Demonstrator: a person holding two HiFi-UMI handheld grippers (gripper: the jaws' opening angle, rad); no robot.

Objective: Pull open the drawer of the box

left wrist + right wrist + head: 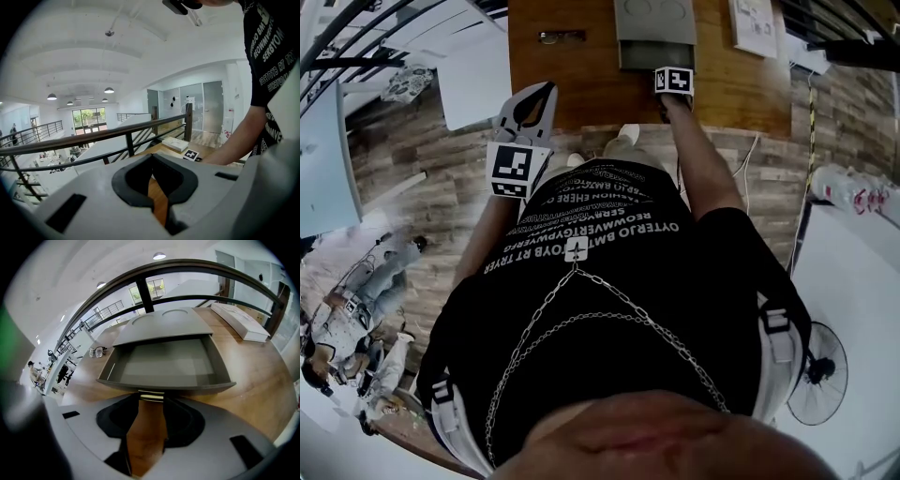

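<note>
Left of centre in the head view: the left gripper is held up off the wooden table, well apart from the box. In the left gripper view its two jaws meet at the tips. A thin sliver of tabletop shows through the gap lower down, with nothing between the jaws and nothing touched. Next right, upper part of the frame: one pair of glasses lies on the table, left of the box and apart from it. Top centre: one grey box with a flat lid carrying two round recesses side by side. Its one drawer stands pulled out toward the person, front wall well clear of the box body. One small brass handle sits at the middle of the drawer front. The right gripper, second of the two, points steeply down at the handle from the near side. Its jaws stand at a moderate gap, one pad on either side of the handle and pressing on it; it holds the handle and nothing else. Further right: one flat white carton lies on the table near the railing, apart from the box. Lower right of the head view: one fan.
</note>
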